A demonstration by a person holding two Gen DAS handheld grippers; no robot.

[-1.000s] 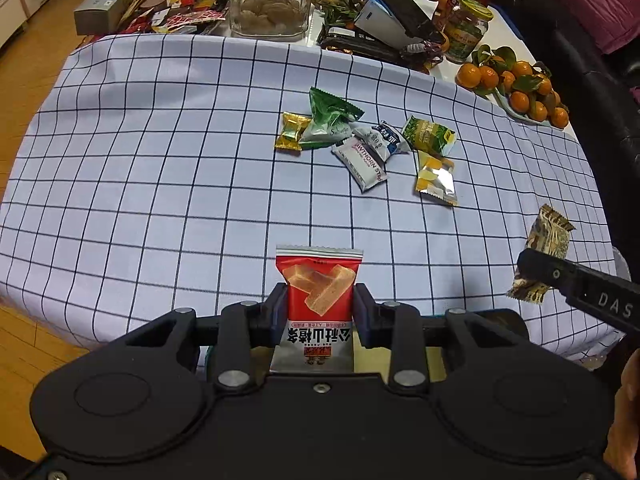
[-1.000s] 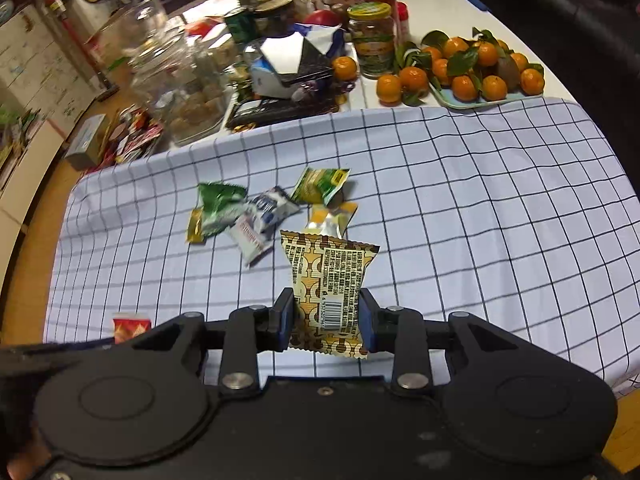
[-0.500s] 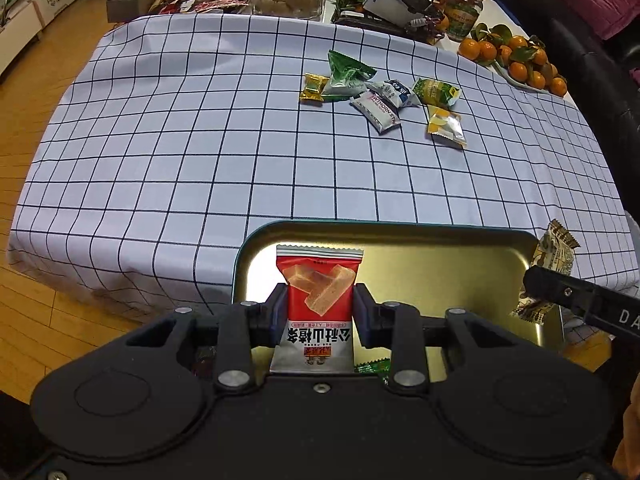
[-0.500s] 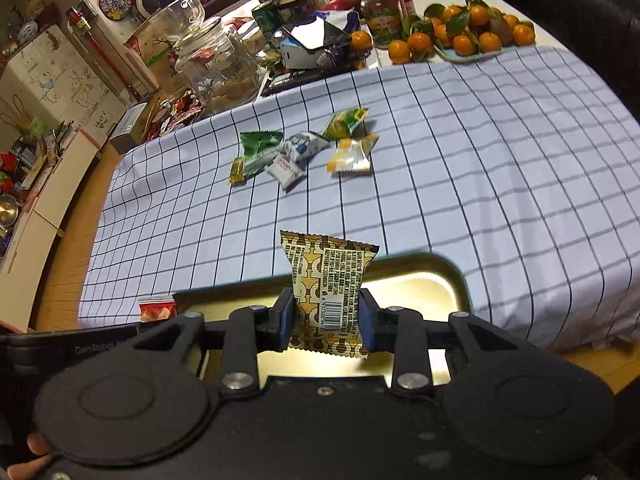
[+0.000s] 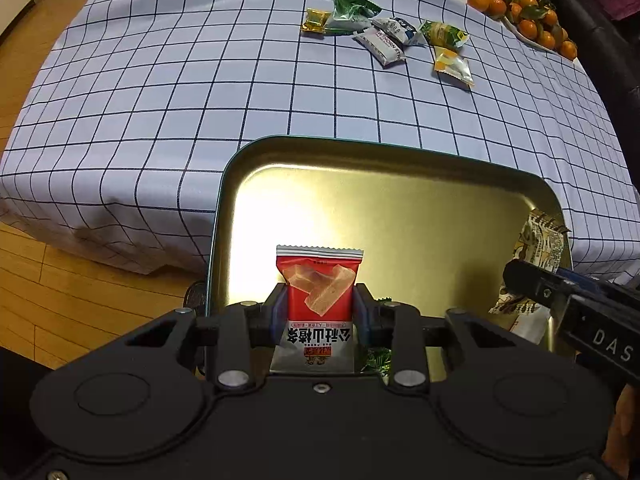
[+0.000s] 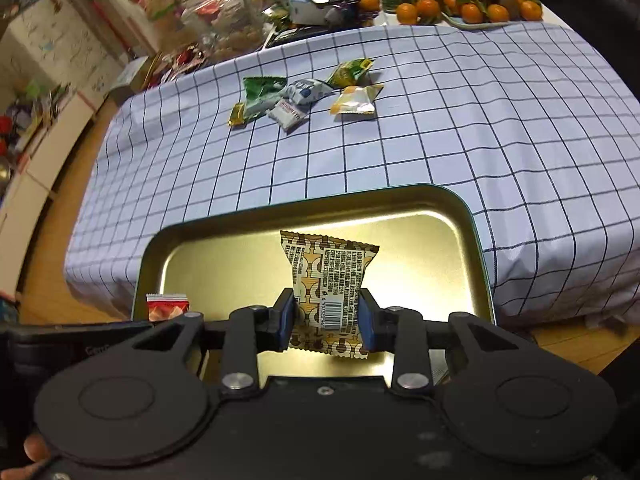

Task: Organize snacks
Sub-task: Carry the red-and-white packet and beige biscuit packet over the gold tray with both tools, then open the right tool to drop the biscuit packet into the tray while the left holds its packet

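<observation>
Your left gripper jaws clamp the red snack and your right gripper jaws the brown snack, both over the gold tin; neither is dropped, and six loose packets wait on the table at 12 o'clock.

1. This is a lived-in home, likely a dining or living room.
2. A checked tablecloth covers the table, with wooden floor beneath.
3. Household clutter crowds the far end: a glass jar of snacks, a plate of mandarins, food jars and boxes.
4. A dark sofa stands beside the table.
</observation>
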